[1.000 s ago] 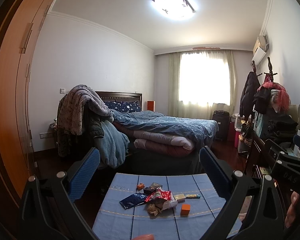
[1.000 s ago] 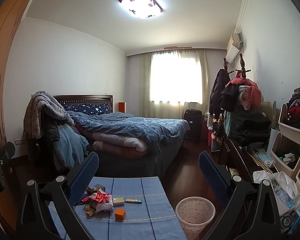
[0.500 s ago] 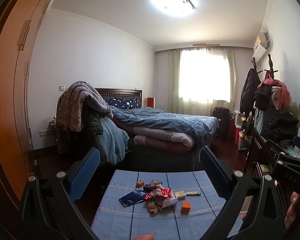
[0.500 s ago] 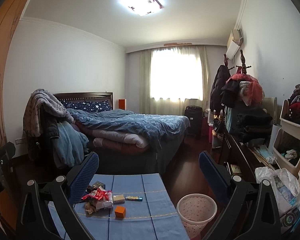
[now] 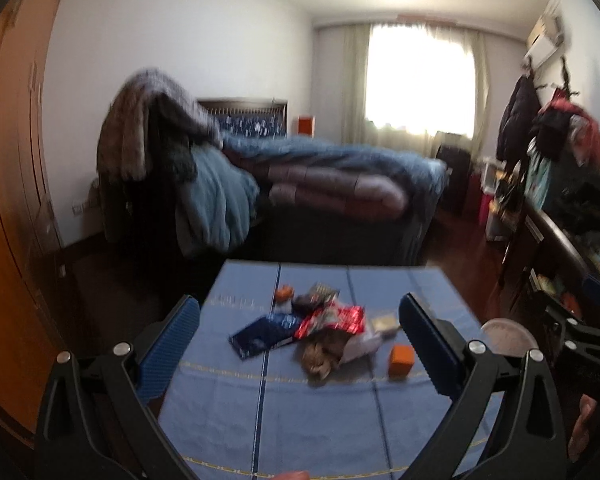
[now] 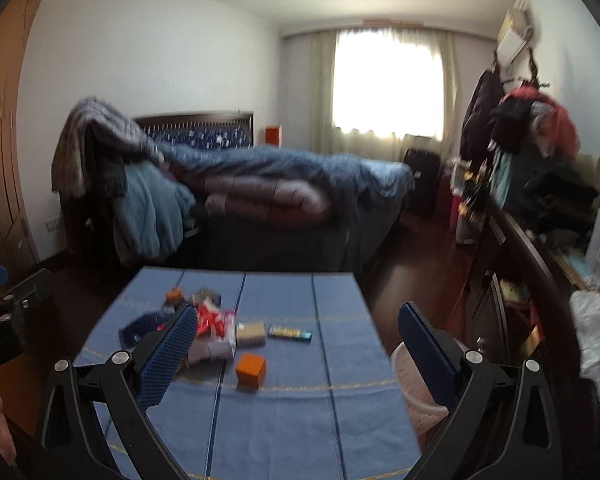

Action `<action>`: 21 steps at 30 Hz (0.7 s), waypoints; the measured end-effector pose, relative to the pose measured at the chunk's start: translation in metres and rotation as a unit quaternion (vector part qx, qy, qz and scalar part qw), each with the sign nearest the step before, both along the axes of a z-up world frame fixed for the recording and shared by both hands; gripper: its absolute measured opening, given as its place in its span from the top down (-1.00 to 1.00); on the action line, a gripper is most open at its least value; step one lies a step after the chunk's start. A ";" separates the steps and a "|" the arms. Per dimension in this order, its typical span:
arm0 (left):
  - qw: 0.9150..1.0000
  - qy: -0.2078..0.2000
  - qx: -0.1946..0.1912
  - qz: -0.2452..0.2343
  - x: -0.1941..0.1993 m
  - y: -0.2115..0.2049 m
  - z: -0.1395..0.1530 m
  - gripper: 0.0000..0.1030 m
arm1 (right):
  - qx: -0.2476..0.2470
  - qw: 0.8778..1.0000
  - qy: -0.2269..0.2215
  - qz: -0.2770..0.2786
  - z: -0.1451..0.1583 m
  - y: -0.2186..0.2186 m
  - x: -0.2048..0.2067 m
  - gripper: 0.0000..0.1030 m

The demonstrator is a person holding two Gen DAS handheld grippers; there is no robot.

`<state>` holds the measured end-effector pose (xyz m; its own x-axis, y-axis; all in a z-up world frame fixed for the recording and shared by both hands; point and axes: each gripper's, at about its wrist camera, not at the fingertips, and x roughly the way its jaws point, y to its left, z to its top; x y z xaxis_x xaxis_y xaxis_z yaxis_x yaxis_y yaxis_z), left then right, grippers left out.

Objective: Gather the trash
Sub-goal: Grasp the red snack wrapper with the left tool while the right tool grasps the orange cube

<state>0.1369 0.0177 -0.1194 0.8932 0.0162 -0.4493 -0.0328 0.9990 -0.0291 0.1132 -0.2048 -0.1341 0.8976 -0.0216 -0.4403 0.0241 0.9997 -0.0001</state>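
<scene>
A small table with a blue cloth (image 5: 324,412) (image 6: 300,400) carries a heap of trash: a red snack wrapper (image 5: 332,318) (image 6: 210,320), a dark blue packet (image 5: 266,332), a crumpled brown wrapper (image 5: 324,354), an orange box (image 5: 401,357) (image 6: 251,368), a beige packet (image 6: 251,330) and a thin bar (image 6: 290,333). A pale wastebasket (image 6: 414,384) (image 5: 506,336) stands on the floor at the table's right. My left gripper (image 5: 300,344) and right gripper (image 6: 292,344) are both open and empty, above the table's near end.
A bed with blue bedding (image 5: 324,168) lies beyond the table, with clothes piled on its left end (image 5: 160,136). A wooden wardrobe (image 5: 8,200) is at the left. A dark desk with clutter (image 6: 540,248) and a coat rack (image 6: 516,120) line the right wall.
Both grippers have tilted down and moved closer to the table, so the trash looks larger and the ceiling lamp has left the views. The jaws stay open.
</scene>
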 end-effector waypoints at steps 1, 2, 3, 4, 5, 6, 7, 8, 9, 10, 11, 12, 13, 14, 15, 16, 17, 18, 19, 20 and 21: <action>1.000 0.009 -0.004 -0.001 0.009 0.002 -0.009 -0.94 | 0.002 1.000 0.012 0.004 -0.007 0.001 0.007 -0.93; 1.000 0.020 -0.010 -0.001 0.021 0.003 -0.019 -0.94 | 0.003 1.000 0.027 0.008 -0.016 0.002 0.015 -0.93; 0.999 0.031 -0.017 -0.001 0.033 0.003 -0.029 -0.94 | 0.005 0.999 0.038 0.011 -0.022 0.004 0.020 -0.93; 0.999 0.039 -0.021 -0.002 0.043 0.003 -0.037 -0.94 | 0.006 0.999 0.047 0.016 -0.028 0.005 0.026 -0.93; 0.998 0.050 -0.024 -0.003 0.055 0.001 -0.047 -0.93 | 0.005 0.998 0.057 0.021 -0.035 0.007 0.032 -0.93; 0.998 0.058 -0.025 -0.004 0.066 -0.001 -0.055 -0.93 | 0.004 0.998 0.064 0.024 -0.041 0.008 0.037 -0.93; 0.997 0.067 -0.022 -0.006 0.077 -0.005 -0.065 -0.93 | 0.002 0.997 0.067 0.025 -0.045 0.008 0.040 -0.93; 0.997 0.075 -0.019 -0.009 0.088 -0.009 -0.075 -0.94 | -0.001 0.997 0.070 0.027 -0.049 0.008 0.045 -0.93; 0.996 0.083 -0.013 -0.013 0.100 -0.014 -0.085 -0.94 | -0.004 0.997 0.072 0.026 -0.053 0.007 0.048 -0.93; 0.996 0.089 -0.009 -0.016 0.108 -0.019 -0.092 -0.94 | -0.006 0.997 0.074 0.025 -0.055 0.006 0.052 -0.93; 0.995 0.095 -0.002 -0.022 0.117 -0.026 -0.101 -0.94 | -0.008 0.997 0.077 0.023 -0.058 0.003 0.056 -0.93; 0.995 0.100 0.006 -0.025 0.124 -0.032 -0.108 -0.94 | -0.008 0.997 0.080 0.020 -0.061 0.000 0.060 -0.93; 0.994 0.106 0.017 -0.028 0.132 -0.038 -0.116 -0.94 | -0.006 0.996 0.086 0.018 -0.064 -0.003 0.065 -0.93; 0.993 0.109 0.029 -0.030 0.140 -0.044 -0.124 -0.93 | -0.004 0.996 0.090 0.017 -0.067 -0.005 0.069 -0.93; 0.993 0.111 0.041 -0.028 0.147 -0.049 -0.130 -0.93 | -0.002 0.995 0.095 0.016 -0.069 -0.006 0.072 -0.93; 0.992 0.111 0.050 -0.025 0.154 -0.051 -0.137 -0.93 | 0.001 0.995 0.101 0.016 -0.072 -0.008 0.077 -0.93; 0.992 0.113 0.055 -0.022 0.160 -0.053 -0.141 -0.93 | 0.001 0.994 0.104 0.017 -0.076 -0.009 0.081 -0.93; 0.991 0.118 0.057 -0.021 0.164 -0.055 -0.144 -0.93 | 0.002 0.994 0.107 0.017 -0.079 -0.009 0.085 -0.93; 0.991 0.125 0.052 -0.020 0.172 -0.055 -0.150 -0.93 | 0.002 0.994 0.111 0.018 -0.082 -0.009 0.089 -0.93; 0.990 0.131 0.047 -0.018 0.176 -0.055 -0.154 -0.93 | 0.002 0.993 0.113 0.020 -0.084 -0.010 0.091 -0.93; 0.989 0.138 0.043 -0.017 0.182 -0.055 -0.158 -0.93 | 0.003 0.993 0.116 0.021 -0.087 -0.010 0.095 -0.93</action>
<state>0.3192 -0.0373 -0.2772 0.7379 0.0369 -0.6739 0.0054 0.9981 0.0606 0.2078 -0.2145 -0.2207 0.7719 0.0178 -0.6355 -0.0183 0.9998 0.0058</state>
